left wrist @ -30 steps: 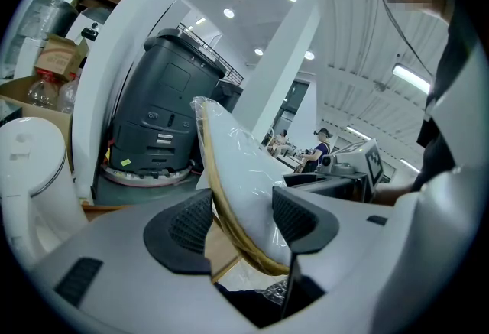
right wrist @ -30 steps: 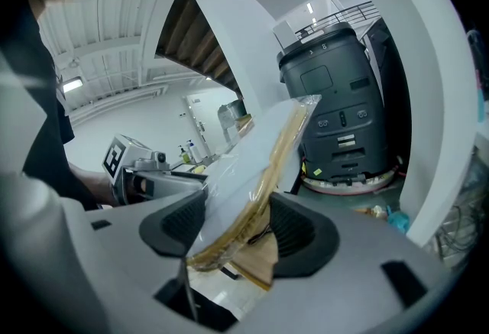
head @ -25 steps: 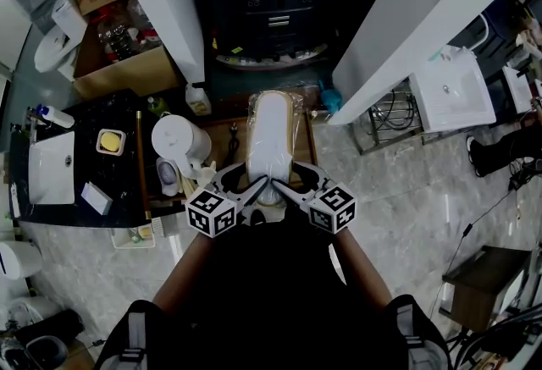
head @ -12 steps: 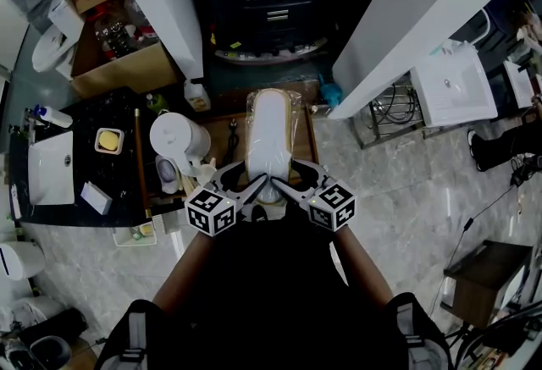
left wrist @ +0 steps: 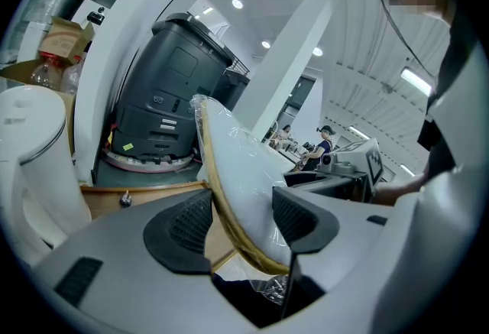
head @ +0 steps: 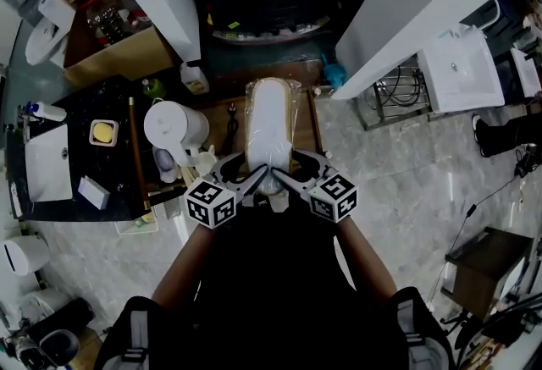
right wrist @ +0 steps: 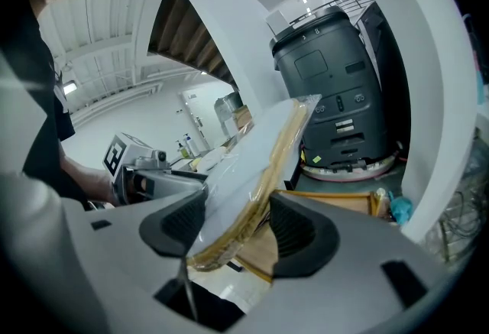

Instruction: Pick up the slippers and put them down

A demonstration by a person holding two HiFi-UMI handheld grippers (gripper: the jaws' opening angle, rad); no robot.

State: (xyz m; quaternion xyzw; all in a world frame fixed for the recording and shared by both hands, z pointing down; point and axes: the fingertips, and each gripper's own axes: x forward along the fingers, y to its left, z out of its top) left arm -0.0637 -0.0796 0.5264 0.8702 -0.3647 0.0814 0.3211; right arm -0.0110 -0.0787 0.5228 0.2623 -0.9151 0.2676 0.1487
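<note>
Fingers of L gripper and R gripper both clamp near end of plastic-wrapped slippers, one gripper per side. Pkg sits slantwise betw. pads, held above wooden table, white kettle to its left.

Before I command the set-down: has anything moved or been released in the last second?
Nothing visibly changed. The left gripper and right gripper still clamp the near end of the wrapped slippers over the wooden surface. Only the head view's framing drifted slightly.
</note>
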